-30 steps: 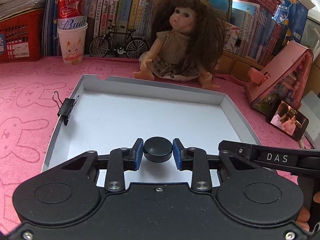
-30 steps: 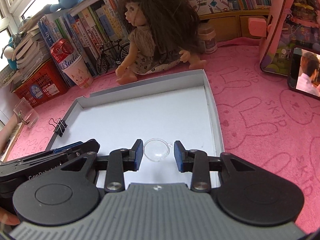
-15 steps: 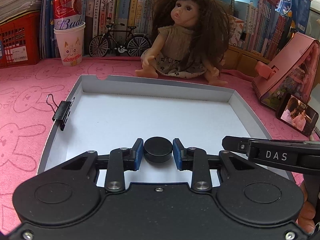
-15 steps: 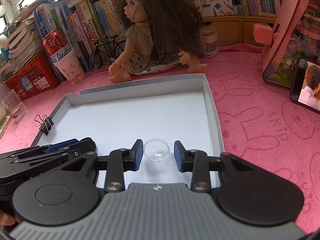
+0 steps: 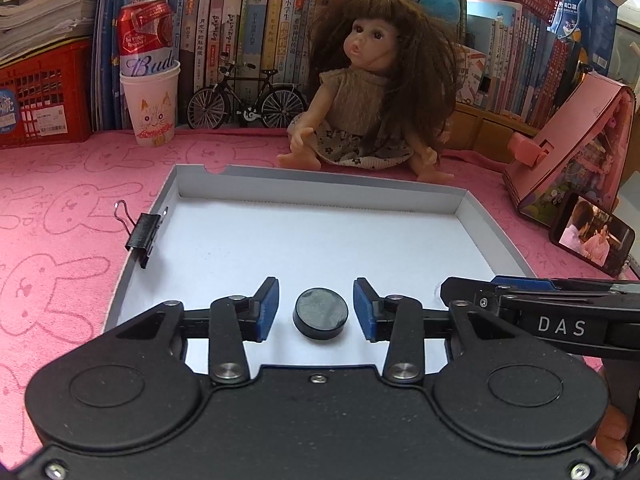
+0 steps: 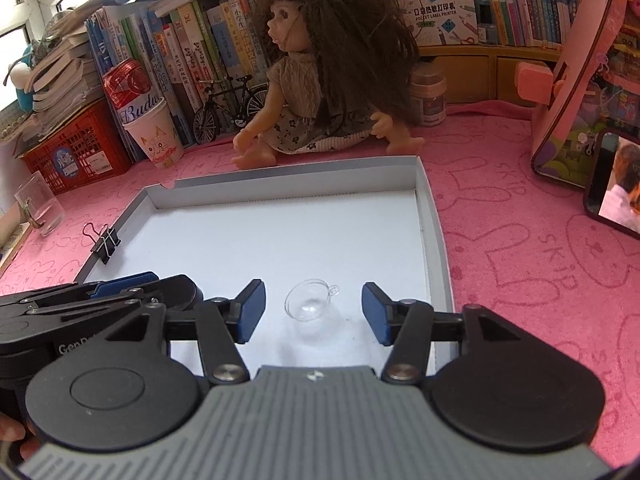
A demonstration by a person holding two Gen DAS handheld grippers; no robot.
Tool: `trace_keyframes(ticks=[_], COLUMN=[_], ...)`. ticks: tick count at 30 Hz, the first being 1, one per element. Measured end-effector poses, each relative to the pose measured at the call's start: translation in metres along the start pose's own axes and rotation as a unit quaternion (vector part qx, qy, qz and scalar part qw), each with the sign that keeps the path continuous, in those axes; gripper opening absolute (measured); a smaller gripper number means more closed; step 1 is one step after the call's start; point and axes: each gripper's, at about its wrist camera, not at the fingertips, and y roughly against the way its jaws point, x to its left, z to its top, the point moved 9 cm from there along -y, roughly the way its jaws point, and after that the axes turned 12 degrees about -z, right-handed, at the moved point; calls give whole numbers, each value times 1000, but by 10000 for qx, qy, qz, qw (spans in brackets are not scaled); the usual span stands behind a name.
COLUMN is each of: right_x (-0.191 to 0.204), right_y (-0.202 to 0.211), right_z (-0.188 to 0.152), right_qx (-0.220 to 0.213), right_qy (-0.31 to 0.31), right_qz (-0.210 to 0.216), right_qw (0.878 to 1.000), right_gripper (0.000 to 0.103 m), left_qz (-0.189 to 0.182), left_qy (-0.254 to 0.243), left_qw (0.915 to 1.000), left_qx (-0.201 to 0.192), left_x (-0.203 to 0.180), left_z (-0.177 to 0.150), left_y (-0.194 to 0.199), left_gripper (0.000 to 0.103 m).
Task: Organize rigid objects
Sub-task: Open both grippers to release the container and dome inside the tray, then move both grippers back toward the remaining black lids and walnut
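A flat black round disc (image 5: pixel 321 313) lies on the white floor of a shallow grey cardboard tray (image 5: pixel 320 184), near its front edge. My left gripper (image 5: pixel 316 309) straddles it, jaws opening, with a gap between each blue pad and the disc. A small clear plastic cup with a tiny loop handle (image 6: pixel 310 301) rests on the tray floor (image 6: pixel 280 240) in the right wrist view. My right gripper (image 6: pixel 314 312) is around it with jaws opening wide, pads well clear of the cup. Each gripper shows at the edge of the other's view.
A black binder clip (image 5: pixel 145 233) is clamped on the tray's left wall. Behind the tray sit a doll (image 5: pixel 376 96), a model bicycle (image 5: pixel 246 100), a paper cup holding a red can (image 5: pixel 150 80) and books. A pink stand (image 5: pixel 576 152) and phone (image 5: pixel 592 236) are right; a glass (image 6: pixel 38 204) left.
Both grippers have let go: the left released the black disc, the right released the clear cup. Both objects now rest on the tray floor between spread jaws.
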Motion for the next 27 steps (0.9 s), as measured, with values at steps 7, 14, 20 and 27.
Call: trace_keyframes(ticks=[7, 14, 20, 27], right_x=[-3, -8, -8, -7], right_y=[21, 48, 76, 103], right_z=[-1, -11, -19, -36], right_qx=[-293, -551, -896, -1257], right_qy=[129, 121, 202, 385], right_qz=[0, 120, 174, 116], right_qw=[9995, 9983, 9956, 9913], right_gripper=[86, 96, 102, 103], left_qz=[-24, -112, -230, -257], left_qy=[13, -219, -253, -398], left_qw=[9997, 9981, 9978, 9965], left_qx=[-261, -557, -570, -693], left_x=[-1, -14, -23, -28], left_z=[2, -5, -22, -43], left_y=[32, 67, 88, 111], left_gripper=[69, 88, 90, 91])
